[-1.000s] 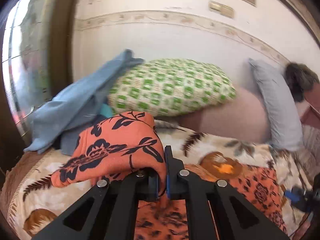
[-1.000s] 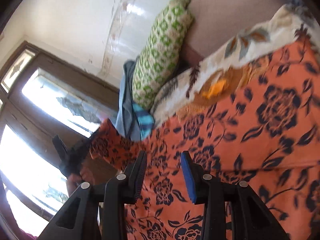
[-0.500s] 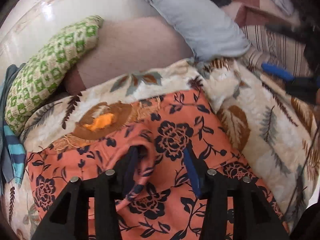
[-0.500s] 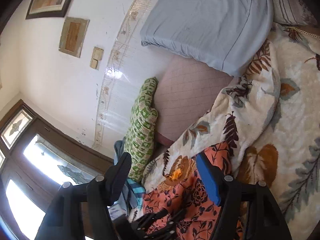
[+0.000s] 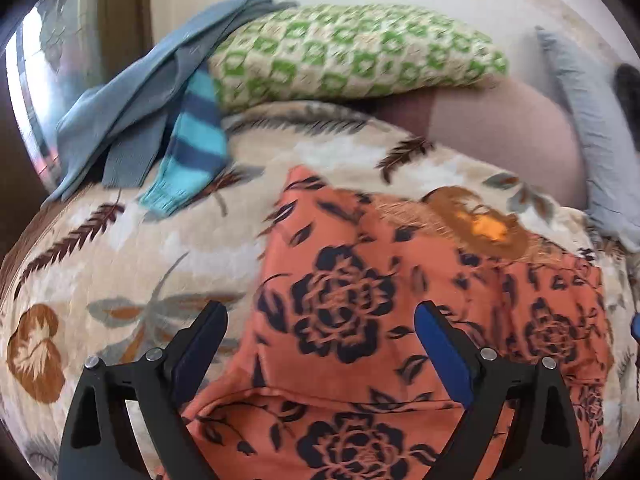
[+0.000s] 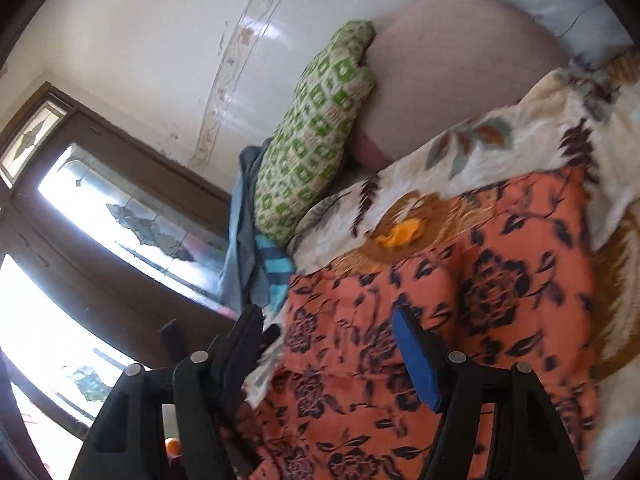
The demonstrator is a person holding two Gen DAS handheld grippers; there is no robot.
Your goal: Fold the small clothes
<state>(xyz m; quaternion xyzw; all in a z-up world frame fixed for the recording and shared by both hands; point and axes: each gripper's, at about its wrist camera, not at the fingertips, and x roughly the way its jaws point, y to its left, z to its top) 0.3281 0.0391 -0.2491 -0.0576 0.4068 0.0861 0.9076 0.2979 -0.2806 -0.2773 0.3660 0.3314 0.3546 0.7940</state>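
Observation:
An orange garment [image 5: 344, 300] with dark flowers lies spread on the cream leaf-patterned blanket [image 5: 120, 264], with a soft fold across its near part. My left gripper [image 5: 320, 312] hangs just above it with its jaws opening wide; the cloth lies under the gap and neither pad presses on it. In the right wrist view the same garment [image 6: 500, 280] stretches to the right over the blanket [image 6: 480, 152]. My right gripper [image 6: 326, 314] is open over the garment's near left edge and holds nothing.
A green-and-white pillow [image 5: 352, 52] lies at the back against the wall. Left of it is a heap of blue-grey clothes [image 5: 132, 92] with a teal striped piece [image 5: 196, 140]. A grey pillow [image 5: 592, 120] stands at right. A bright window [image 6: 120, 220] is beyond the bed's left side.
My left gripper was shut on a raised fold of the garment; it has let go and opened wide, and the cloth now lies down. My right gripper opened wider.

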